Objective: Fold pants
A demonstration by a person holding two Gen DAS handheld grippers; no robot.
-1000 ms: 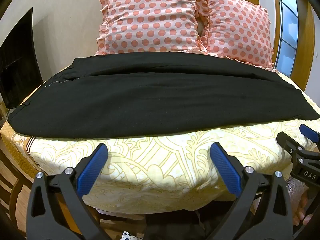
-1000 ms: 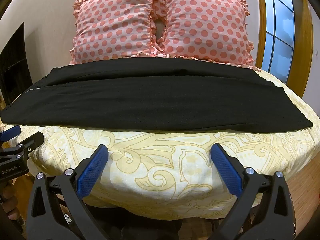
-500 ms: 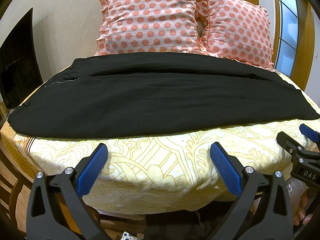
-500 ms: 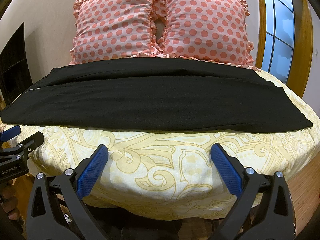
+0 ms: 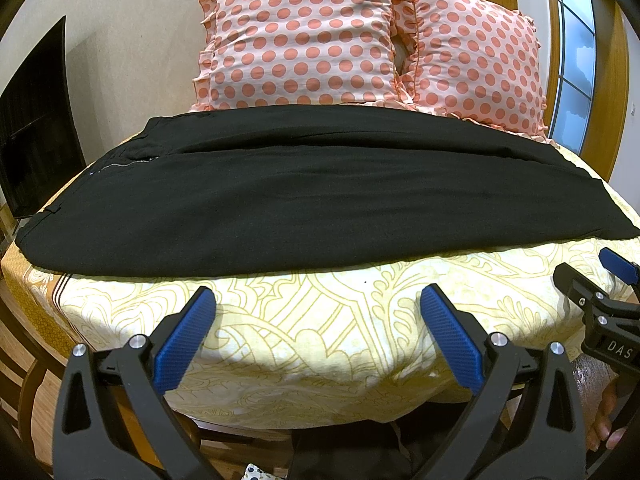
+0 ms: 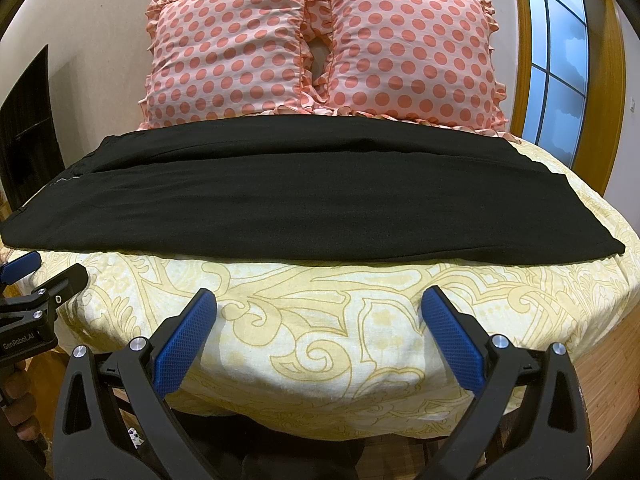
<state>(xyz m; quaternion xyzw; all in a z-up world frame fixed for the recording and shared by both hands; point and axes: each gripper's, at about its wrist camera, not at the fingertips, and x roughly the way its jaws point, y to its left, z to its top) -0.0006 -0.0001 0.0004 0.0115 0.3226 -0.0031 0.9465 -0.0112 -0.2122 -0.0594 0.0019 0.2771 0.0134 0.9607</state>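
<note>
Both tools are just hanging out at the foot of the bed right now: the left tool (image 5: 318, 308) has its blue pads spread wide with nothing between them, and the right tool (image 6: 319, 310) is the same, released and empty, over the yellow patterned bedspread (image 6: 320, 320). Past them the black pants (image 6: 256, 208) lie flat crosswise on the bed, one leg stacked over the other lengthwise by the look of it, waistband and zipper off to the left, hems to the right, with two polka-dot pillows (image 6: 320, 52) propped behind. What I'd worry about: the fabric looks thin and slippery, so if a tool pinches only the top layer at the hem, the legs could slide apart mid-fold and leave a crooked edge. Grabbing bedspread along with the cloth would drag everything too. Compared with a second ago, basically nothing has changed; same pose on both tools, pants untouched.
</note>
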